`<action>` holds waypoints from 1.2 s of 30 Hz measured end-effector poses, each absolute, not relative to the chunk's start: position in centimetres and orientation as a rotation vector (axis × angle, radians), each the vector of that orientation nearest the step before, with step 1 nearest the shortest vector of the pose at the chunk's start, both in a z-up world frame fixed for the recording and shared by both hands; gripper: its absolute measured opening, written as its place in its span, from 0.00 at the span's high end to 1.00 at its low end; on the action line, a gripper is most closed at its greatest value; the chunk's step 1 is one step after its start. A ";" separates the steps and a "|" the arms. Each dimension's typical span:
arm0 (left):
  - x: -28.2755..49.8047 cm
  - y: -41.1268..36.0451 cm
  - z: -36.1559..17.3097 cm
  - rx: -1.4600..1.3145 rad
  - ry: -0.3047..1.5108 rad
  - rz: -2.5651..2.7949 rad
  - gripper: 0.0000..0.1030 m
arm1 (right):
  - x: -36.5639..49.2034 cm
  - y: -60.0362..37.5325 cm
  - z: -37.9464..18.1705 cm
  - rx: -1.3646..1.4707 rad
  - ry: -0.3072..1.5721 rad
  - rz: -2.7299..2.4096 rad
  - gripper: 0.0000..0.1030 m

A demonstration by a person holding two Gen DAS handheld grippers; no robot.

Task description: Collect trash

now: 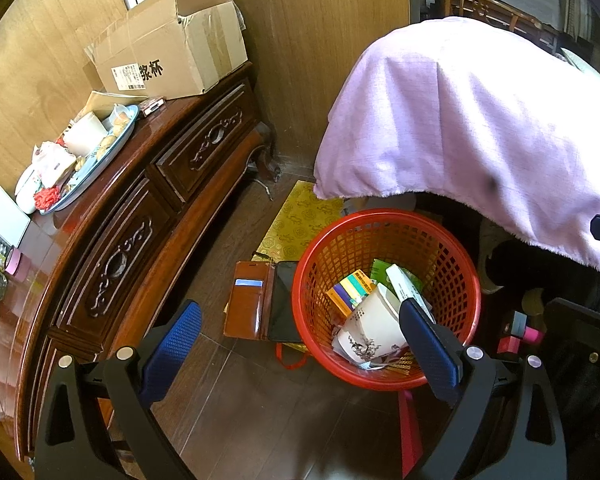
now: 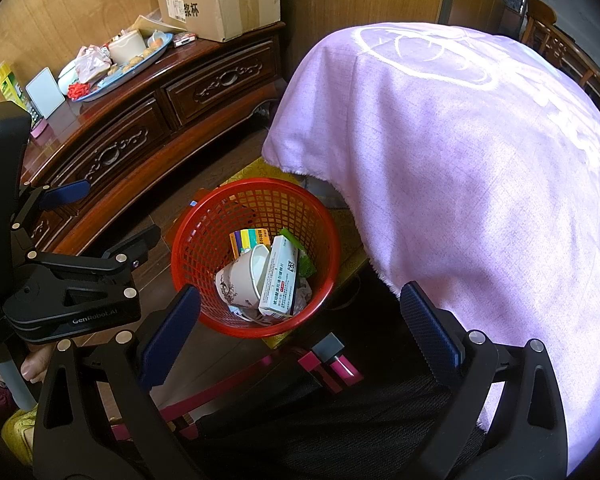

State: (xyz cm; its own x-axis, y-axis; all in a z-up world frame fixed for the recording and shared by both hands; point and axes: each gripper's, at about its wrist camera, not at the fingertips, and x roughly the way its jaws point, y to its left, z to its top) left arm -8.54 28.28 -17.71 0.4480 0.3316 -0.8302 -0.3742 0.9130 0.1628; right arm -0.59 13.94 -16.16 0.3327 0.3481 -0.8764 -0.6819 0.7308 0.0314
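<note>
A red mesh waste basket [image 1: 452,264] [image 2: 204,216] stands on the dark wood floor. Inside lie a white paper cup [image 1: 370,330] [image 2: 240,276], a white medicine box [image 1: 404,284] [image 2: 280,280], a yellow-purple box [image 1: 350,288] [image 2: 246,238] and a green wrapper [image 1: 380,268]. My left gripper [image 1: 300,344] hovers open above the basket's near-left side, nothing between its blue pads. My right gripper [image 2: 300,328] is open too, above the basket's near rim and empty. The left gripper's body [image 2: 80,280] shows in the right wrist view, at the left.
A brown phone wallet case [image 1: 260,300] lies open on the floor left of the basket, on a yellow patterned mat [image 1: 300,220]. A carved wooden cabinet [image 1: 140,216] carries a tray of clutter [image 1: 80,160] and a cardboard box [image 1: 172,52]. A lilac cloth [image 1: 480,120] drapes furniture at right.
</note>
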 end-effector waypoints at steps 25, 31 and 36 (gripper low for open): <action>-8.4 28.2 -17.8 -0.062 1.029 0.422 0.06 | -0.6 13.9 -16.1 -0.373 1.028 0.693 0.07; -8.3 28.4 -17.8 -0.063 1.030 0.420 0.06 | -0.6 14.0 -16.2 -0.373 1.028 0.693 0.07; -8.3 28.3 -17.8 -0.063 1.031 0.420 0.06 | -0.6 14.0 -16.2 -0.373 1.028 0.693 0.07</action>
State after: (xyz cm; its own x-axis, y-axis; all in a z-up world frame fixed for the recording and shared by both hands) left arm -8.32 28.33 -17.78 0.4418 0.3088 -0.8423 -0.3677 0.9187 0.1440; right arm -0.58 13.95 -16.17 0.3325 0.3488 -0.8762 -0.6815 0.7311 0.0324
